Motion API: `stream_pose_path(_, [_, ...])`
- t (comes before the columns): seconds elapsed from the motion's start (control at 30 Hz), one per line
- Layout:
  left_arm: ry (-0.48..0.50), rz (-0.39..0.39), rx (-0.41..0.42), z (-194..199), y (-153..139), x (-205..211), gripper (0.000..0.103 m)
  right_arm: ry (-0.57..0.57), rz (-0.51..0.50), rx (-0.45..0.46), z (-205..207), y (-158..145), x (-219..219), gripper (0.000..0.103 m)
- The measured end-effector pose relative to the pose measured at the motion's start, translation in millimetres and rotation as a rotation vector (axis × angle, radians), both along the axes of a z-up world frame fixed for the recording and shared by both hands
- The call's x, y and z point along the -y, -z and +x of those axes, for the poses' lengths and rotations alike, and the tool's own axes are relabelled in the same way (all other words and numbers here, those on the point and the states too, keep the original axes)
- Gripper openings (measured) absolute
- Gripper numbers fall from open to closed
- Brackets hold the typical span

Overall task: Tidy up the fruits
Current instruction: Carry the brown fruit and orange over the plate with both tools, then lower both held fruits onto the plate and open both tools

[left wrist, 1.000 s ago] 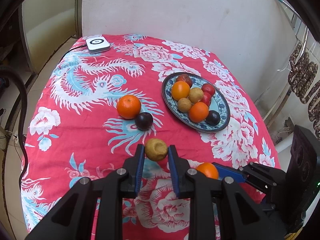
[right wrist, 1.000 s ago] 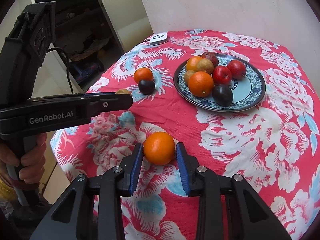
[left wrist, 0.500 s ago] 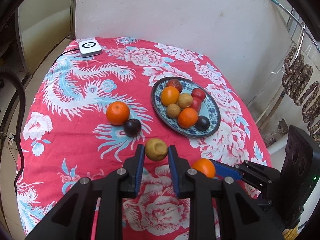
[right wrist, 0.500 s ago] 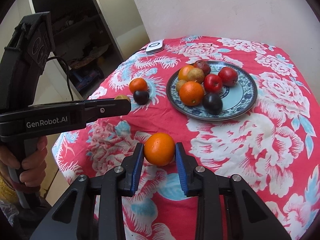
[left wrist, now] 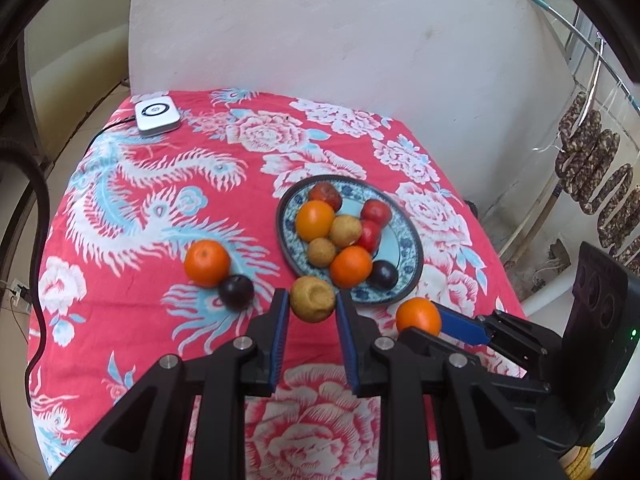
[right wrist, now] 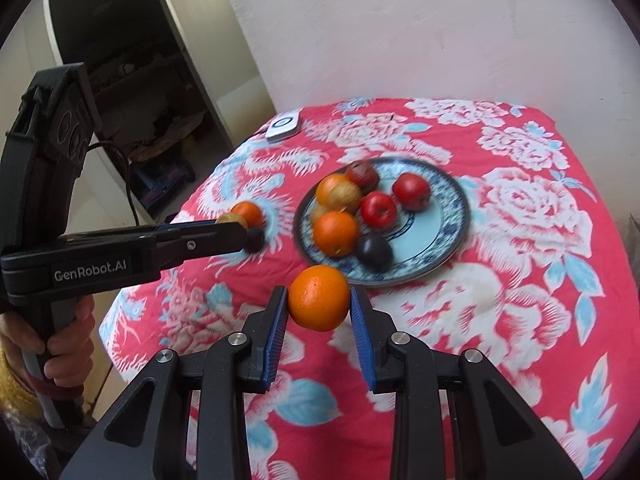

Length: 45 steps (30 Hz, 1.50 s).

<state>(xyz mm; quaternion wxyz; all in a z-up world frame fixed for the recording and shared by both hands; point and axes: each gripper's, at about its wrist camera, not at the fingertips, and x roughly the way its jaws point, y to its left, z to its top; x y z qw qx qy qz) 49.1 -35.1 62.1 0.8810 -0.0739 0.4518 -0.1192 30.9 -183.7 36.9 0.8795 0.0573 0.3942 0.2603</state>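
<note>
A round table under a red cloth (left wrist: pixel 132 240) printed with white and blue flowers fills the scene. Far left at the back edge sits a small white square device (left wrist: pixel 157 119) with a cable. Moving right, a loose orange tangerine (left wrist: pixel 207 263) rests on the cloth, touching a dark purple plum (left wrist: pixel 236 291). Next, the left gripper (left wrist: pixel 312 305) pinches a tan, dimpled round fruit (left wrist: pixel 312 299) between its blue pads, lifted clear of the cloth. Behind it lies a blue-and-white patterned ceramic plate (left wrist: pixel 404 236) already heaped with oranges, tan fruits, red apples and a plum. Further right, the right gripper (right wrist: pixel 319 304) clamps a bright orange (right wrist: pixel 319 297), also held above the cloth near the plate's front rim. The step in hand appears to be carrying both fruits to the plate. Next, each fruit needs lowering into a free spot, likely the bare right side, before the jaws let go, gently enough not to set the pile rolling.
</note>
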Motion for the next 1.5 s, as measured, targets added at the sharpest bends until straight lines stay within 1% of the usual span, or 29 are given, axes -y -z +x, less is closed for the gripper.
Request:
stream_pose_path(0.37, [0.024,0.003,0.017,26,-6,17,0.025,0.058,0.006,0.005,23,0,18,0.033])
stream_pose_path(0.67, [0.048,0.001,0.019,52,-5,33,0.025,0.088,-0.001,0.01,42,2,24,0.033])
stream_pose_path(1.07, [0.056,-0.009,0.0,83,5,44,0.025,0.089,-0.004,-0.001,63,13,23,0.033])
stream_pose_path(1.5, [0.071,0.03,-0.01,96,22,57,0.025,0.077,0.009,-0.008,76,20,23,0.033])
